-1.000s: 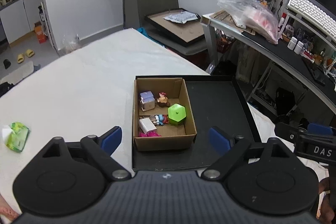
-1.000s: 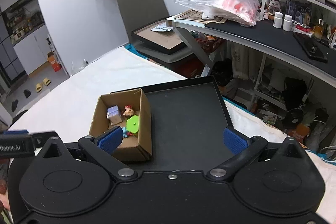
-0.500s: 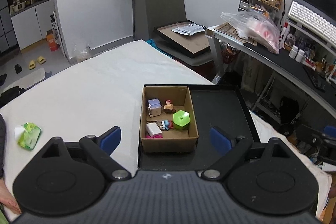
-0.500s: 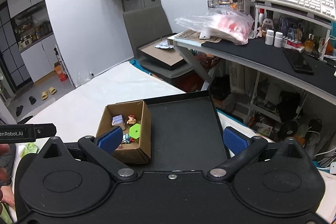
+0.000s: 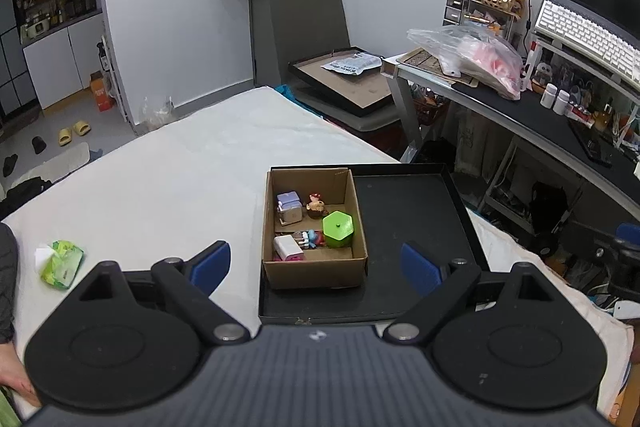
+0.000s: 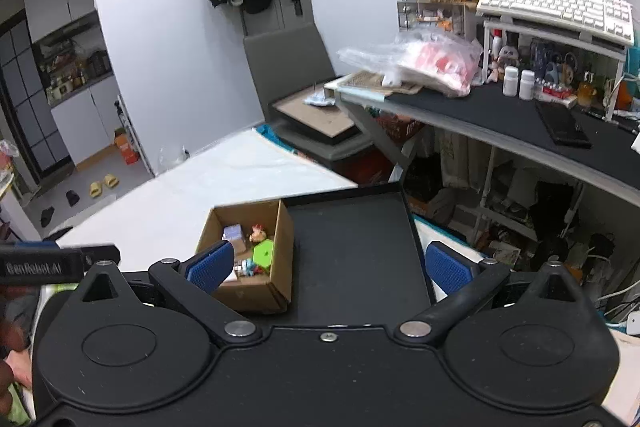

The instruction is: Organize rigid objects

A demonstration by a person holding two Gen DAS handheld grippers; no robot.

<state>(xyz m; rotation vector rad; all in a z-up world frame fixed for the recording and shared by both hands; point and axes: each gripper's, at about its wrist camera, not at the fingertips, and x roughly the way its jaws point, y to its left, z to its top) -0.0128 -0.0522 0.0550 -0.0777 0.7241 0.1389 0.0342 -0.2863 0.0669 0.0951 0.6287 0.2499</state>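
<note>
Sitting at the left edge of a black tray [image 5: 416, 223] is an open cardboard box [image 5: 314, 269], and the tray itself rests near the right edge of a white-covered surface [image 5: 180, 183]. Inside the box, a green hexagonal container [image 5: 338, 228] stands against the right wall. A small lilac and white block [image 5: 289, 206] and a tiny brown figurine [image 5: 316, 205] occupy the far half. A white block [image 5: 288, 247] and a small blue and red toy [image 5: 310, 238] lie in the near half.

The left gripper [image 5: 316, 265] hangs above the tray's near edge, its blue-padded fingers [image 5: 210, 263] spread wide and grasping nothing. The box lies just ahead of it, between the two fingertips as that camera sees it.

The right gripper [image 6: 330, 267] is likewise fully spread and empty, held over the near part of the tray. From its camera the box [image 6: 250, 247] sits ahead and to the left, partly behind the left blue pad [image 6: 210, 265], with the bare tray floor [image 6: 352, 247] straight in front.

A green tissue packet [image 5: 60, 263] lies on the white surface well to the left of the tray.
</note>
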